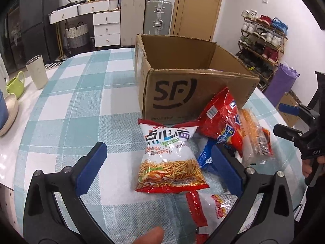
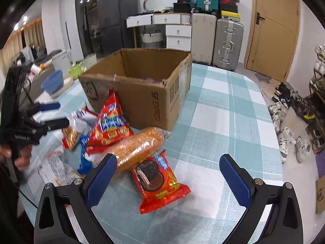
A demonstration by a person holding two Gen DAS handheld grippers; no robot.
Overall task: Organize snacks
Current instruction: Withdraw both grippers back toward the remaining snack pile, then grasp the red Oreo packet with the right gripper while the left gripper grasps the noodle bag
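- Left gripper (image 1: pixel 160 164): jaws spread wide, empty, flanking the noodle-snack bag (image 1: pixel 169 158), which lies flat on the checked tablecloth (image 1: pixel 81 105) just before the open cardboard box (image 1: pixel 189 93).
- Right gripper (image 2: pixel 165 180): jaws spread, empty, over the red cookie packet (image 2: pixel 160 183).
- Judgement: bags light, air-puffed, slippery film, brittle contents; pinch gently at a crimped end seam.

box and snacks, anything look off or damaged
Nothing spilled. The box has ragged, torn top edges with no flaps. The snack packets lie in a loose heap beside it; the red packet leans on its wall.
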